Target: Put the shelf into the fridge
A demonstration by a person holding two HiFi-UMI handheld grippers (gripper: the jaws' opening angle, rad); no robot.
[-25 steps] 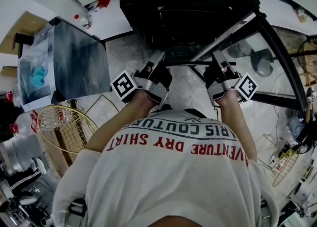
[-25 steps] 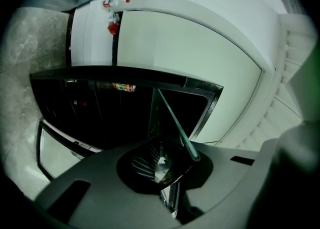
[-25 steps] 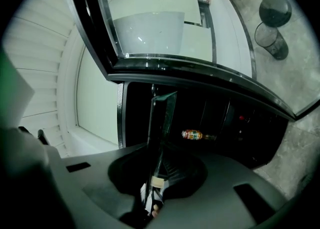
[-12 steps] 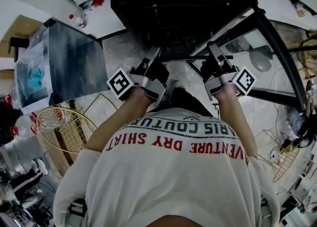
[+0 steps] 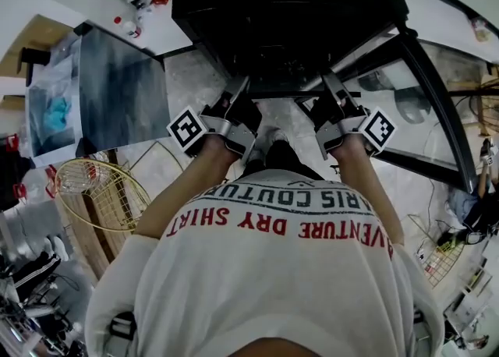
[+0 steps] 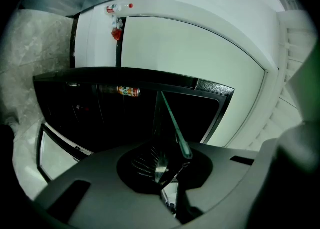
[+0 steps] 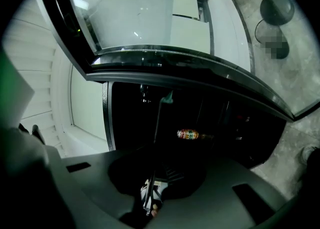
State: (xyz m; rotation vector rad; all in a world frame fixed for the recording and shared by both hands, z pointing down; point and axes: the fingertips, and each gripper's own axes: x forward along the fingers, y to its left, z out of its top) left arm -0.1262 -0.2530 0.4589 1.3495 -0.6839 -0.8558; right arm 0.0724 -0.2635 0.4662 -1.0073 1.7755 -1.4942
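The black fridge (image 5: 281,12) stands open in front of me, its glass door (image 5: 425,98) swung out to the right. A thin glass shelf (image 5: 284,95) is held level at the fridge's mouth, with its near edge between my two grippers. My left gripper (image 5: 236,92) is shut on the shelf's left part, and the greenish glass edge (image 6: 175,128) runs out from its jaws (image 6: 167,170). On the right part my right gripper (image 5: 330,89) is shut too, the shelf edge (image 7: 158,123) rising from its jaws (image 7: 148,193). Most of the shelf is lost in the dark interior.
A bottle (image 6: 128,91) lies inside the fridge, seen also as the bottle (image 7: 189,134) in the right gripper view. A grey panel (image 5: 125,90) lies on the floor to the left, a round wire guard (image 5: 97,192) beside it. A dark round bin (image 7: 277,8) stands beyond the door.
Both grippers have moved forward with the shelf, so its near edge now sits closer to the fridge opening. The grips have not changed.
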